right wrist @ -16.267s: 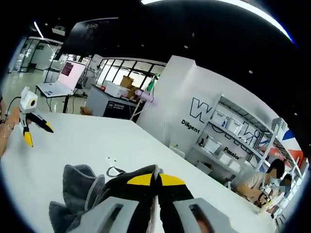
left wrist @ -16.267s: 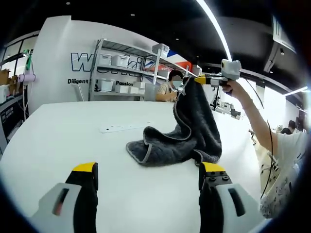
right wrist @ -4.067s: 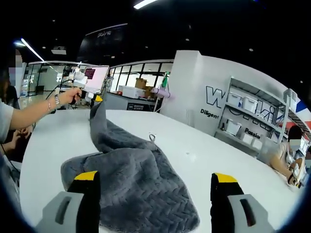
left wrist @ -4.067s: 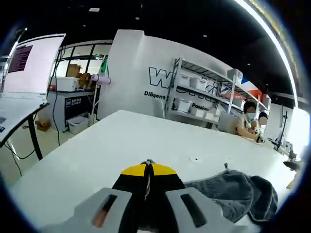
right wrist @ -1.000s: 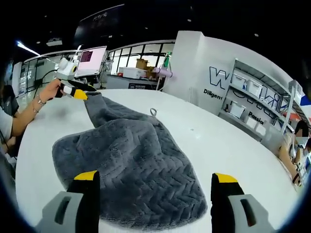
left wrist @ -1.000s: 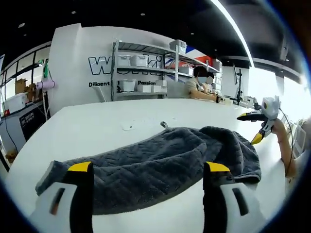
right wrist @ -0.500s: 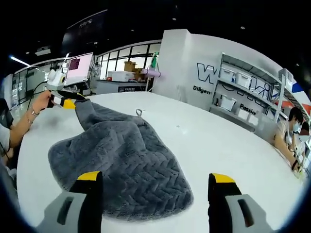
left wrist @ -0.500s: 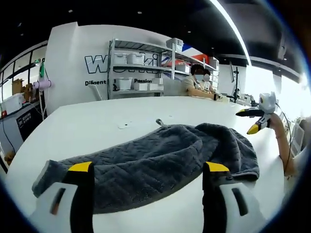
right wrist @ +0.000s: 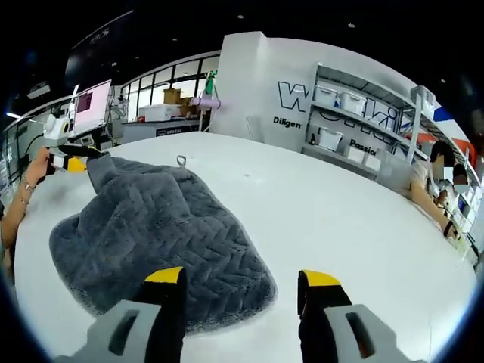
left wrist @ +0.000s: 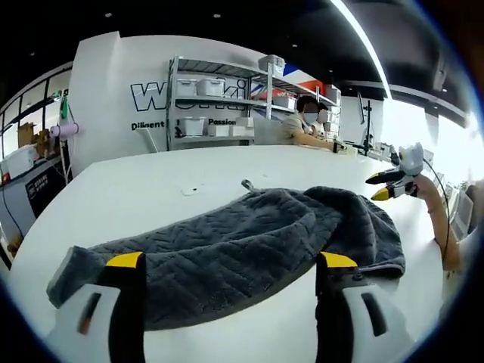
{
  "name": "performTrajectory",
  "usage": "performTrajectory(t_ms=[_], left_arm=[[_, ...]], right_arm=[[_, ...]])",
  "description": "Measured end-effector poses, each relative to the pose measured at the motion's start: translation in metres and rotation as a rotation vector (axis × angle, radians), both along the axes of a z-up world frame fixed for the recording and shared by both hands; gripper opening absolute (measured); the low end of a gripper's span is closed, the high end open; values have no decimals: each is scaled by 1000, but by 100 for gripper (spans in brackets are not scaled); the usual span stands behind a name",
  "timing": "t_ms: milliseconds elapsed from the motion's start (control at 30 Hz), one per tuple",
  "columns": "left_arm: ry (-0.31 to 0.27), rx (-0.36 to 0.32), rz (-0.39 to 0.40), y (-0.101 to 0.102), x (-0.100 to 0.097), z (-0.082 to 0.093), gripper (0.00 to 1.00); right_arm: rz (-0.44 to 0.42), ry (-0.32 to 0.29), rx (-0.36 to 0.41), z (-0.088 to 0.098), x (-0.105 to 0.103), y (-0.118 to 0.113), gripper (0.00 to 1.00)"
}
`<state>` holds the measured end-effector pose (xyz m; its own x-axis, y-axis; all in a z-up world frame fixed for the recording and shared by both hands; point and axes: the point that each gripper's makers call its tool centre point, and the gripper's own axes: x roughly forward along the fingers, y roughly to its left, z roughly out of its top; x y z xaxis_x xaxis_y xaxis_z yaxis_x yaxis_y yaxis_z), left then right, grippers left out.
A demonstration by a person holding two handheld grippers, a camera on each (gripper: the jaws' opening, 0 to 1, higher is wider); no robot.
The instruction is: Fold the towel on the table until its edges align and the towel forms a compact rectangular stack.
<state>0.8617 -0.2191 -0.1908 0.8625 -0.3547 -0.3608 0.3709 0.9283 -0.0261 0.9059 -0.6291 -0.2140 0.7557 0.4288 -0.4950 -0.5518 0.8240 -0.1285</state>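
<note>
- Left gripper (left wrist: 231, 265): jaws spread wide, holding nothing, poised just above the near edge of the towel. In the right gripper view it appears at the far left (right wrist: 69, 160), in a person's hand (right wrist: 35, 168), at the towel's far corner.
- Right gripper (right wrist: 242, 278): jaws parted, holding nothing, hanging over the towel's rounded near edge. In the left gripper view it appears at the right (left wrist: 389, 183), raised above the table, clear of the towel.
- Towel (left wrist: 242, 246): dark grey, herringbone-textured, lying loosely spread on the table with one part folded over itself; a small hanging loop (right wrist: 181, 159) sits at its far edge.
- Table (right wrist: 333, 219): white, large, carries the towel.
- Shelving rack (left wrist: 219, 106): metal, stocked with white bins, against a white wall with lettering.
- Seated people (left wrist: 306, 125): behind the table's far side.
- Monitor (right wrist: 89, 106): lit, at far left.
</note>
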Motion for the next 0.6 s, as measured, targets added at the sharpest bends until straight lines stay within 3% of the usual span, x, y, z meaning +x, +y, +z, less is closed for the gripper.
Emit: performTrajectory(t_ms=[200, 433, 600], left_arm=[[1, -4, -4, -2, -1, 0, 97], [-1, -1, -9, -3, -2, 1, 97], [-2, -4, -9, -4, -3, 2, 97]], right_arm=[[-31, 59, -69, -20, 1, -8, 52], [-47, 93, -56, -28, 2, -14, 43], [-44, 108, -67, -33, 2, -13, 43]])
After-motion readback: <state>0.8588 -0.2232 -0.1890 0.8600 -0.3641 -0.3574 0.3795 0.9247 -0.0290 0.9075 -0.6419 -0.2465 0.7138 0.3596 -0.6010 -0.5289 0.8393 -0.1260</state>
